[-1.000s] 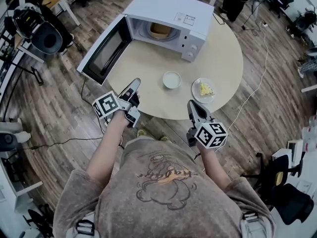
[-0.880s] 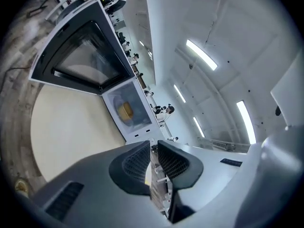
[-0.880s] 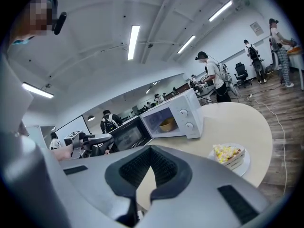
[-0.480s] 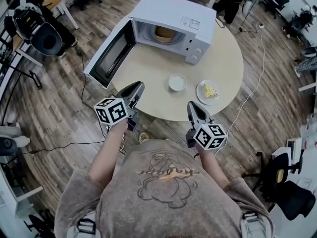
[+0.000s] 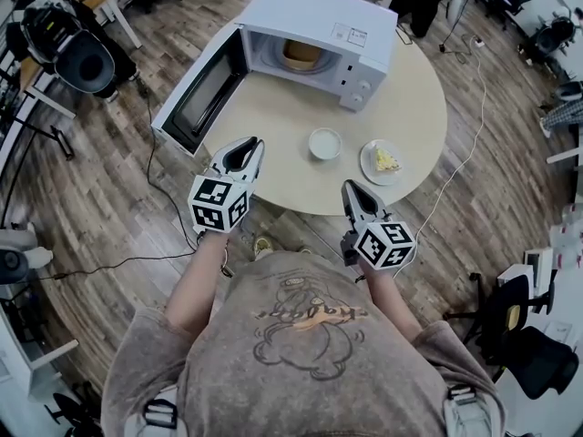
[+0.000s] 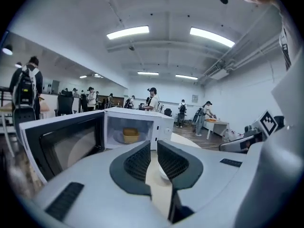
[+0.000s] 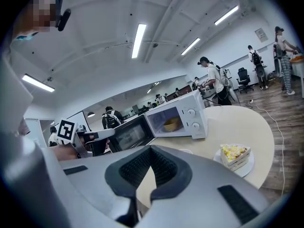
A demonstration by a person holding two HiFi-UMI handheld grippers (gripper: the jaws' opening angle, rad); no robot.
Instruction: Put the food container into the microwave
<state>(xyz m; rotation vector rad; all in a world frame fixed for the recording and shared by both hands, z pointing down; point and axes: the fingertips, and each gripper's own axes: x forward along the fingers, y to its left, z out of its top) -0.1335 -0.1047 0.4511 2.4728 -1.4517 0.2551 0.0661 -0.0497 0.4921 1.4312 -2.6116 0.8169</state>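
Since the food container [image 5: 301, 55] already sits inside the microwave [image 5: 319, 12], my left gripper [image 5: 245, 144], barely parted, and right gripper [image 5: 352, 188], closed, hold nothing; only the open door [image 5: 196, 94] seems left.

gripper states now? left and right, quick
Left gripper: slightly open, only a narrow gap between the jaws, nothing in it.
Right gripper: closed, holding nothing.

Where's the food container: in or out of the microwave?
In: the food container sits inside the microwave cavity, visible past the open door.
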